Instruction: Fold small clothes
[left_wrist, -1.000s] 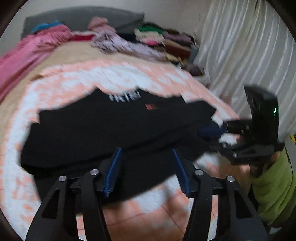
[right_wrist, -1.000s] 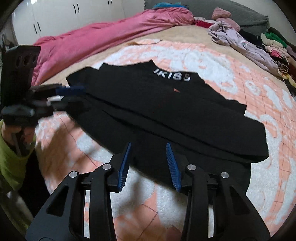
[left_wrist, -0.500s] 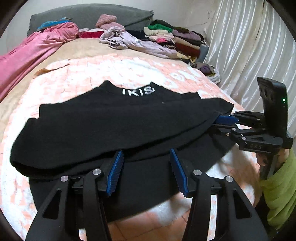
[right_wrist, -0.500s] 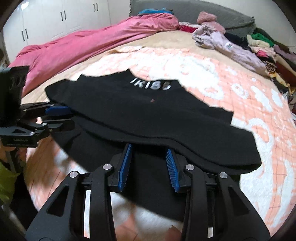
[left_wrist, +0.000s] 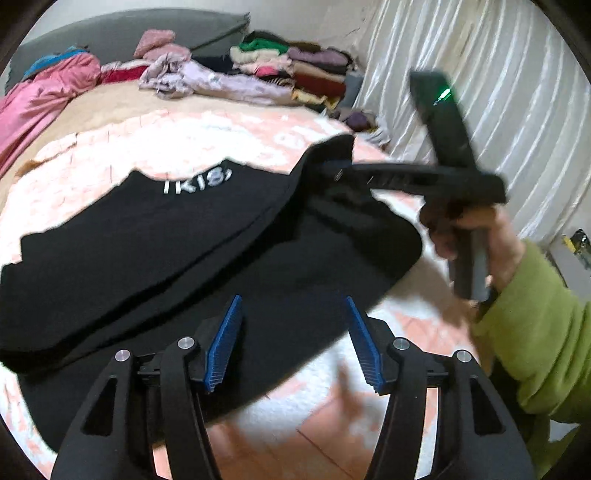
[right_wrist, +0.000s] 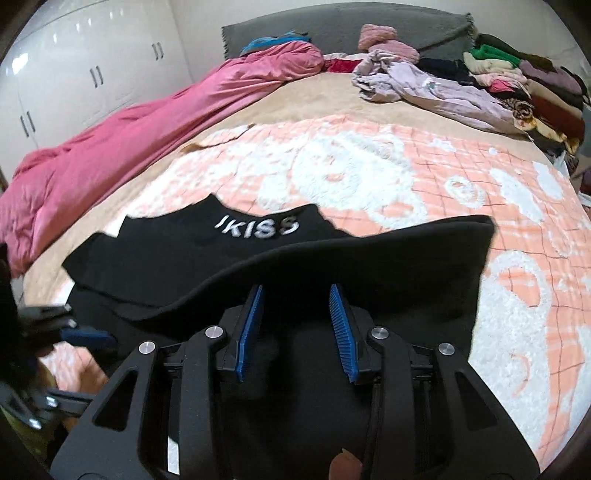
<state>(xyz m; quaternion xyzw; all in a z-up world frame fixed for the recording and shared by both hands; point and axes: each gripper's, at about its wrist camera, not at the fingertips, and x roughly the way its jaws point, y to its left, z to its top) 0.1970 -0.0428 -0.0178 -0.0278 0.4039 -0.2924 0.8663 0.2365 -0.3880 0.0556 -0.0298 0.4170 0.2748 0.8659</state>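
The black shirt (right_wrist: 207, 266) with white letters is lying on the pink and white blanket (right_wrist: 388, 166) on the bed. 1 corner of it is lifting up off the blanket. The right gripper (left_wrist: 332, 171) is pinching that corner and a hand (left_wrist: 476, 236) in a green sleeve (left_wrist: 535, 332) is holding the tool. The left gripper (left_wrist: 295, 339) is hanging over the near edge of the shirt, its blue pads (left_wrist: 225, 343) spread apart and just opening wider, with nothing squeezed between them. A pink quilt (right_wrist: 129, 136) and a pile of clothes (right_wrist: 517, 85) are sitting farther back.
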